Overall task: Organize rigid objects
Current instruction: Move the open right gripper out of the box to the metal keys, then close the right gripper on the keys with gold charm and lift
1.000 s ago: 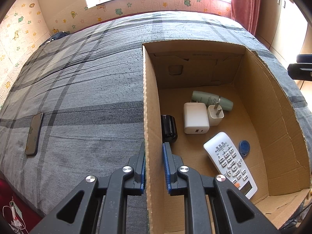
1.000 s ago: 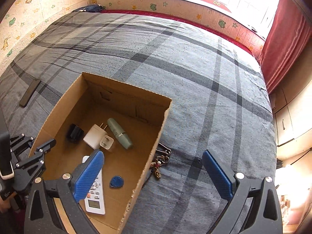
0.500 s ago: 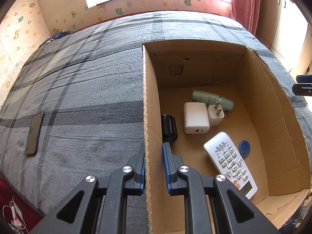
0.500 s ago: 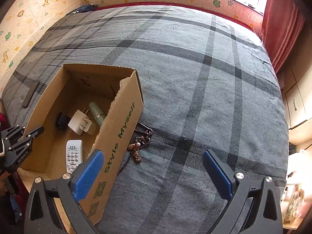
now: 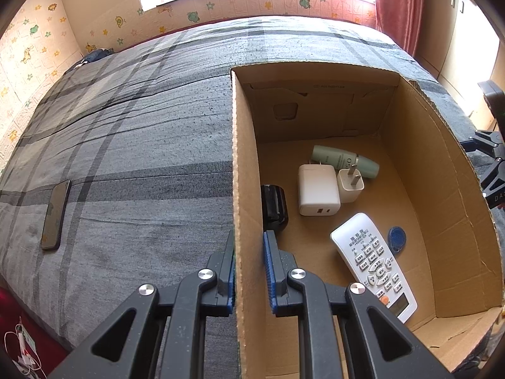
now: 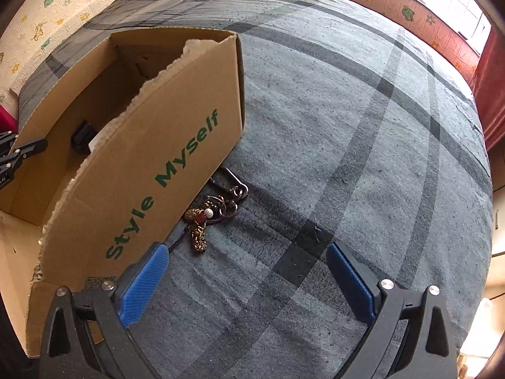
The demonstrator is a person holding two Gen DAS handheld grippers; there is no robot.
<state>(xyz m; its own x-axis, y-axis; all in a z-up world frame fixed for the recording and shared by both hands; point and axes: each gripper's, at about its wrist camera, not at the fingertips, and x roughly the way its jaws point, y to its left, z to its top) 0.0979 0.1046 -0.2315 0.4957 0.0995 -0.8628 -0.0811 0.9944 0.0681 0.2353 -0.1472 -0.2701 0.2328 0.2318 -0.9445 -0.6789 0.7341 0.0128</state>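
A cardboard box lies open on a grey plaid bed. My left gripper is shut on the box's left wall. Inside lie a white remote, a large white charger, a small white plug, a green tube, a black object and a blue tag. In the right wrist view the box wall reading "Style Myself" stands at left. A keychain with brass charms and rings lies on the bedcover against it. My right gripper hangs open just short of the keychain.
A dark phone lies on the bedcover far left of the box. A red curtain and wallpapered walls bound the bed. White cables lie beyond the bed's near-left edge. Grey bedcover stretches right of the keychain.
My right gripper has dropped and shifted right of the box, so the outer box wall and keychain now loom close. The left gripper has kept its hold, unmoved.
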